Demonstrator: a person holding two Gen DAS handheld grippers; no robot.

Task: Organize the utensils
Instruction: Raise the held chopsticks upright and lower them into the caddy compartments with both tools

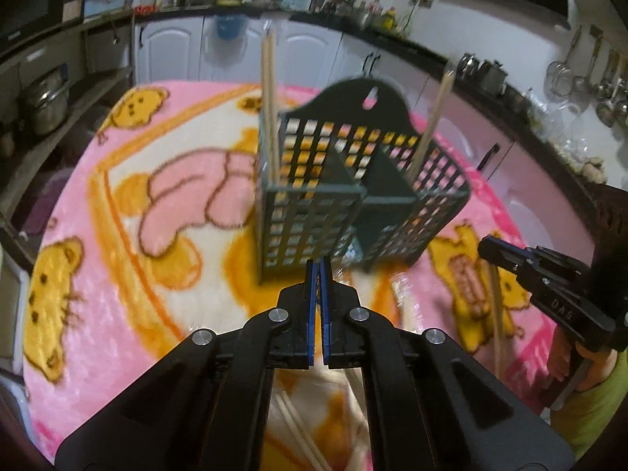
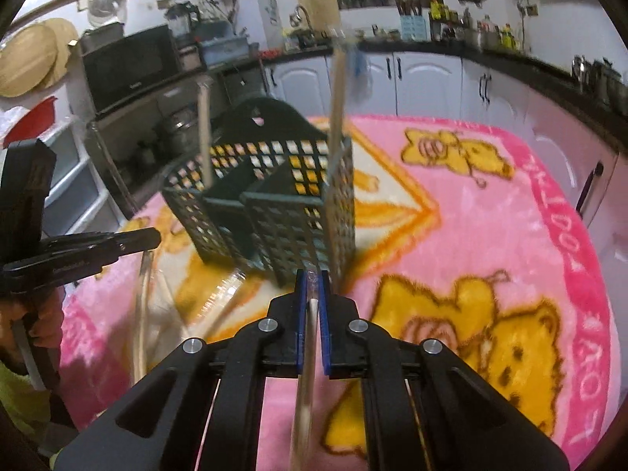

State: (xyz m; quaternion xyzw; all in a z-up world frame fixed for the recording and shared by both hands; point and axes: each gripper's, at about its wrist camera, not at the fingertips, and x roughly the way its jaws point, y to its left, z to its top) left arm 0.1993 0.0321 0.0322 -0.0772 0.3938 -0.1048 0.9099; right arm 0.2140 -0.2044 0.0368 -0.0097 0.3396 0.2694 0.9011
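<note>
Right now my right gripper (image 2: 313,274) is clamped on a thin, light, stiff chopstick (image 2: 304,392), best pinched mid-shaft, near the green utensil basket (image 2: 274,212), while my left gripper (image 1: 318,263) looks closed on nothing visible.

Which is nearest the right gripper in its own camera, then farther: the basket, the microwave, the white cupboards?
From the right gripper:
1. Basket, just ahead on the pink blanket.
2. Microwave, back left on the counter, and white cupboards, back right under the counter: too close to call.
</note>
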